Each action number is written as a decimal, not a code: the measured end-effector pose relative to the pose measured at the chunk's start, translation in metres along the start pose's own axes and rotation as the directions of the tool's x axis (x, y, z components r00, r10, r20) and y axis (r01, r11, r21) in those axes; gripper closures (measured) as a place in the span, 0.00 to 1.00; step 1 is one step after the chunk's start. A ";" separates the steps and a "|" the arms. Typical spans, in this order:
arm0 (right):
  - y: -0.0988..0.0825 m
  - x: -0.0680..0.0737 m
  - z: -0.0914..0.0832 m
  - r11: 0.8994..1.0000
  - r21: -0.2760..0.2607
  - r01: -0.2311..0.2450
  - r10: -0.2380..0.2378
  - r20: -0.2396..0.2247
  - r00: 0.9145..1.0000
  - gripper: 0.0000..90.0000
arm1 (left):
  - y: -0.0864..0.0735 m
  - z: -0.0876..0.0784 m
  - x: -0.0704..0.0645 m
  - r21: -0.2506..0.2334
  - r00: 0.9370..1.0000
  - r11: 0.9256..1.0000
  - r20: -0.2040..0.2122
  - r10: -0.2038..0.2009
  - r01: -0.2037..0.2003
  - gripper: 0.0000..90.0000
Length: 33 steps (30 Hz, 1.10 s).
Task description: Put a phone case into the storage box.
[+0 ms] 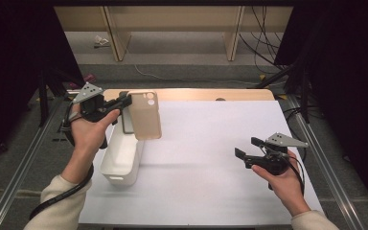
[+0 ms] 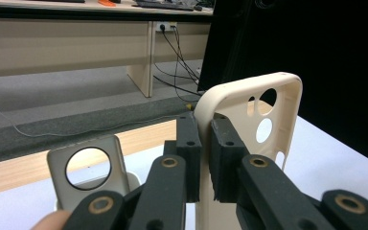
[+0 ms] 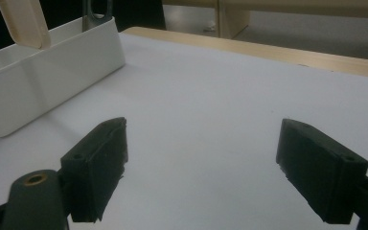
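From the high view, the left gripper [image 1: 124,101] is held up above the far end of a white bin [image 1: 122,158], its jaws clenched on the edge of a beige phone case [image 1: 146,115]; the case hangs upright in the air over the bin, camera holes at the top, and a second, grey case [image 1: 127,125] stands in the bin just behind it; the bin sits at the left edge of the white tabletop [image 1: 206,158]; the right gripper [image 1: 245,147] rests low over the right side of the tabletop, well apart from the bin, jaws released with nothing between them.

In the left gripper view, the two black jaws press on the side wall of the beige phone case [image 2: 249,124], which rises tilted to the right of them; the grey case [image 2: 88,170] with its round opening stands lower left.

In the right gripper view, the jaws stand wide apart over bare tabletop [image 3: 211,105]; the white bin [image 3: 48,81] lies at upper left, and the lower end of the beige phone case [image 3: 24,21] hangs above it.
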State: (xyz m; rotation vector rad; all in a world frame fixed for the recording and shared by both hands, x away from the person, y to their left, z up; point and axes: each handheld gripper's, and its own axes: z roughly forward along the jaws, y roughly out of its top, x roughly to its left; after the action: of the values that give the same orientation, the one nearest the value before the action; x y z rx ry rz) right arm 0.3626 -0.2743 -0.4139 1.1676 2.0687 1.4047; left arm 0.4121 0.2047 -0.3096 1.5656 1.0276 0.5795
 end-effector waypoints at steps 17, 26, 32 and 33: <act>-0.001 -0.002 -0.003 1.000 -0.003 -0.005 0.005 0.008 1.000 0.21 | 0.005 -0.010 0.017 -0.001 0.999 1.000 -0.048 0.011 -0.011 0.93; -0.002 -0.003 -0.004 1.000 -0.004 -0.008 0.008 0.011 1.000 0.21 | 0.007 -0.014 0.025 -0.003 0.998 1.000 -0.067 0.004 -0.005 0.93; -0.002 -0.003 -0.005 1.000 -0.003 -0.008 0.008 0.011 1.000 0.21 | 0.008 -0.017 0.030 -0.005 0.997 1.000 -0.082 0.007 -0.008 0.93; -0.002 -0.004 -0.005 1.000 -0.003 -0.010 0.010 0.012 1.000 0.21 | 0.008 -0.017 0.031 -0.004 0.996 1.000 -0.085 0.009 -0.009 0.93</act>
State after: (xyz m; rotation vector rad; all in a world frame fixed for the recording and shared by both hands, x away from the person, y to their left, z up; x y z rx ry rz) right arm 0.3602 -0.2804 -0.4142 1.1837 2.0546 1.4008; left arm 0.4158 0.2402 -0.3026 1.5540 1.0825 0.6587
